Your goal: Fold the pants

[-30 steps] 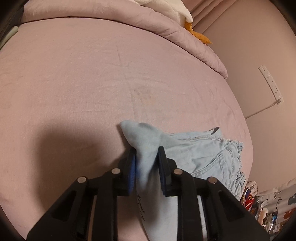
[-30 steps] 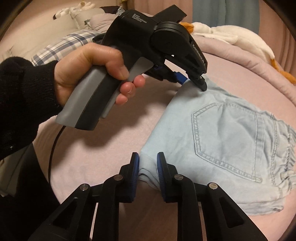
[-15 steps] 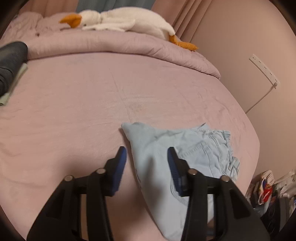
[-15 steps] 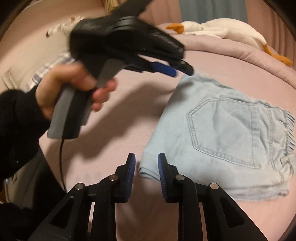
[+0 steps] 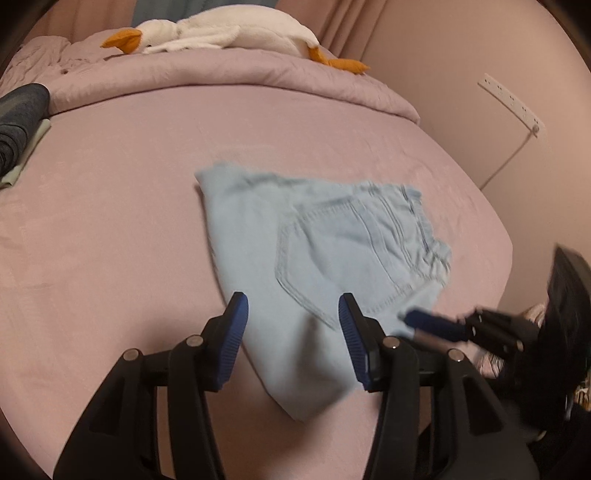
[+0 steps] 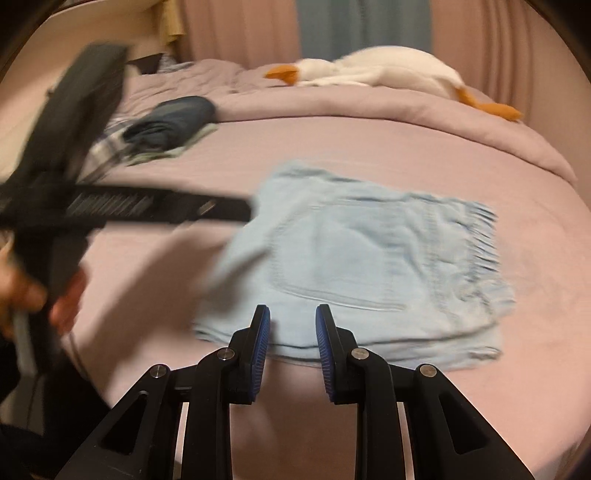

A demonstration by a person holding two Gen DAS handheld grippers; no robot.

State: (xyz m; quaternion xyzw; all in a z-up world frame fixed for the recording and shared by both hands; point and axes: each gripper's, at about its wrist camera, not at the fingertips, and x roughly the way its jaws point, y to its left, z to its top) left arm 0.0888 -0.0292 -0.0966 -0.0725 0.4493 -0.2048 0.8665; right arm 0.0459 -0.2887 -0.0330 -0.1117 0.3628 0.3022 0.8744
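The light blue denim pants (image 5: 332, 266) lie folded flat on the pink bed sheet (image 5: 110, 221), back pocket up; they also show in the right wrist view (image 6: 369, 266). My left gripper (image 5: 293, 325) is open and empty, raised above the near edge of the pants. My right gripper (image 6: 291, 332) is open and empty, just above the near folded edge. The right gripper also shows blurred at the right of the left wrist view (image 5: 436, 325). The left gripper shows blurred at the left of the right wrist view (image 6: 147, 206).
A white plush goose (image 5: 229, 33) lies on the pink duvet (image 5: 221, 74) at the far side. Dark folded clothes (image 6: 173, 118) sit far left. A wall (image 5: 480, 55) with a power strip (image 5: 509, 103) runs along the bed's right side.
Both grippers have let go of the pants and opened. They have lifted and pulled back, and the pants now lie flat on the sheet.
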